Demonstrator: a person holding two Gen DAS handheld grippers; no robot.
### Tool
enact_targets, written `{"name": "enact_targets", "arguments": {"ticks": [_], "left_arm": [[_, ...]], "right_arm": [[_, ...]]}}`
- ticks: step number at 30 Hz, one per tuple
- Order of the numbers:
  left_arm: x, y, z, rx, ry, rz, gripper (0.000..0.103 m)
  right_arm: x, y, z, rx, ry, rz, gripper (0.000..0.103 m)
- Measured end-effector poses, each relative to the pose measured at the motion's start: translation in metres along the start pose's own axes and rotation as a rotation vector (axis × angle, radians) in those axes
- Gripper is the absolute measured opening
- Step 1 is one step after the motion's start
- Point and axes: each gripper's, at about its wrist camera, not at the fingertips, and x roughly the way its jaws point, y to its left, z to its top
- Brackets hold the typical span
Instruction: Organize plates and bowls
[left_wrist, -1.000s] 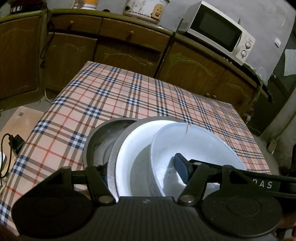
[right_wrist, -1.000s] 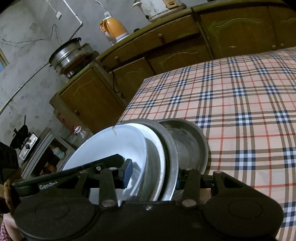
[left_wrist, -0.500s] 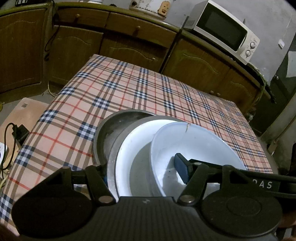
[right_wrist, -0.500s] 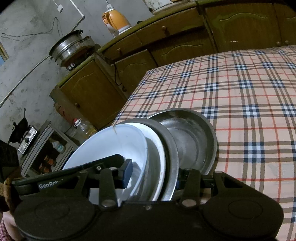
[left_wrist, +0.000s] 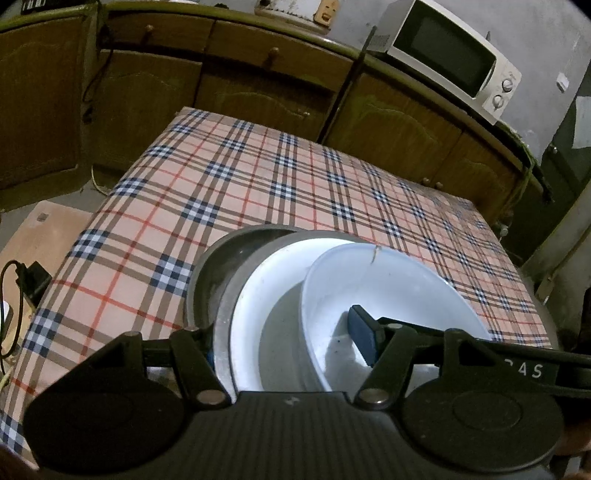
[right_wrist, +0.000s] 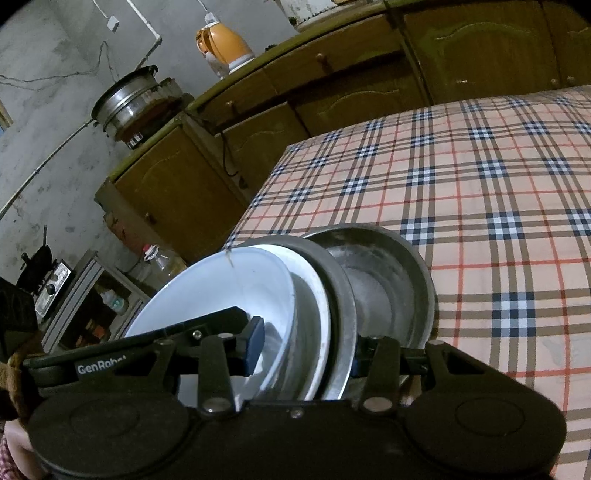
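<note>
The left gripper and the right gripper both clamp one stack of dishes, held on edge above the near edge of the surface, which is covered in a tan, red and navy plaid cloth.

In the left wrist view the stack fans out. The white bowl stands nearest the right finger, whose blue pad lies inside the bowl. Beside it comes a white plate, then a grey metal plate, and farthest left a steel bowl. The left finger sits behind the metal rim, so its pad is mostly hidden. The jaws stand partway apart, closed across the stack's thickness.

In the right wrist view the same stack appears from the other side: white bowl on the left with a blue pad against its inner wall, then the white plate, the grey plate and the steel bowl on the right. The right finger presses at the steel bowl's side. These jaws too are half spread, gripping the stack.

Whether the stack's lower edge touches the cloth cannot be told; the gripper bodies cover it.

Wooden cabinets run beyond the far edge of the surface, with a white microwave on top. An orange kettle and a steel pot stand on the counter.
</note>
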Motion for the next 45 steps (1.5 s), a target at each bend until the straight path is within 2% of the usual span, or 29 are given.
{"name": "enact_targets", "arguments": {"ticks": [19, 45], "left_arm": [[0.018, 0.005, 0.009, 0.016, 0.018, -0.003, 0.067], [0.039, 0.014, 0.004, -0.007, 0.037, -0.034, 0.068]], "right_arm": [[0.017, -0.010, 0.004, 0.024, -0.003, -0.005, 0.053], [0.038, -0.021, 0.003, 0.016, 0.012, -0.038, 0.053]]}}
